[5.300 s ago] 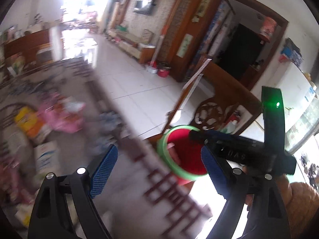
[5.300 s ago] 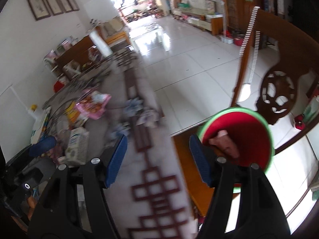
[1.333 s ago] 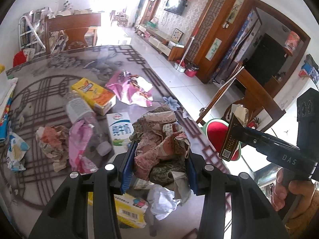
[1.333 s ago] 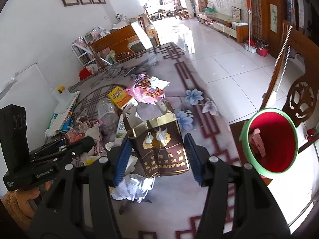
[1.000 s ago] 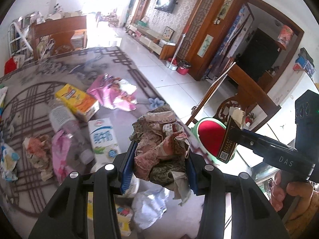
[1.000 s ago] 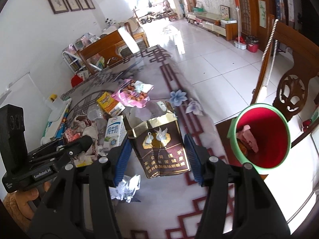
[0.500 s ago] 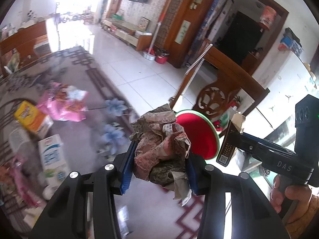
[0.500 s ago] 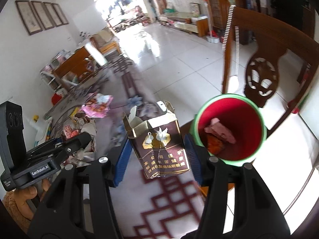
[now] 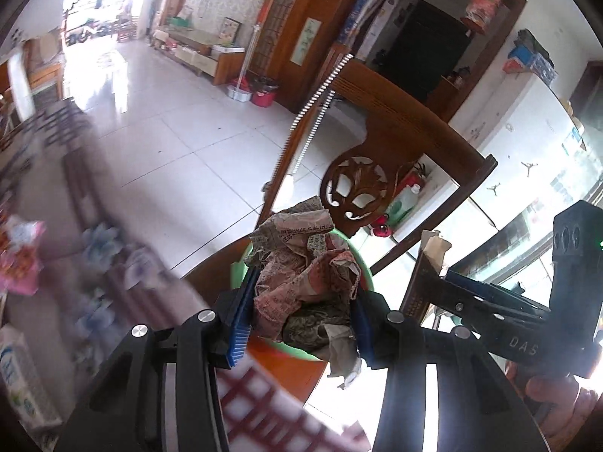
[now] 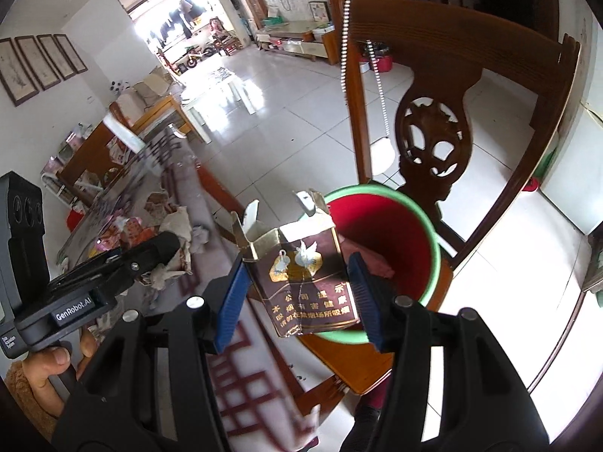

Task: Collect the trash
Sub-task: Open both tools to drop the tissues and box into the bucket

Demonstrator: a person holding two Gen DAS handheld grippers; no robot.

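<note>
Patterned surface (image 10: 241,388) w/ litter at 9 o'clock; tiled floor (image 10: 301,120), carved chair (image 10: 433,143) at 12. Left gripper (image 9: 301,316) fingers clamp crumpled paper (image 9: 301,263); right gripper (image 10: 297,297) fingers clamp cigarette box (image 10: 309,282) by red bin (image 10: 395,233).

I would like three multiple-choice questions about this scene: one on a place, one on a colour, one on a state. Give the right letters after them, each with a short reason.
1. Where does the bin stand?
A. On the seat of the wooden chair
B. On the table
C. On the tiled floor

2. What colour is the inside of the bin?
A. Blue
B. Red
C. White

3. What is the state of the left gripper?
A. Open and empty
B. Shut on the crumpled newspaper
C. Shut on a bottle

Answers:
1 A: the seat shows under the bin.
2 B: red wall below a green rim.
3 B: both blue pads press the wad; the right gripper likewise holds the brown carton.
</note>
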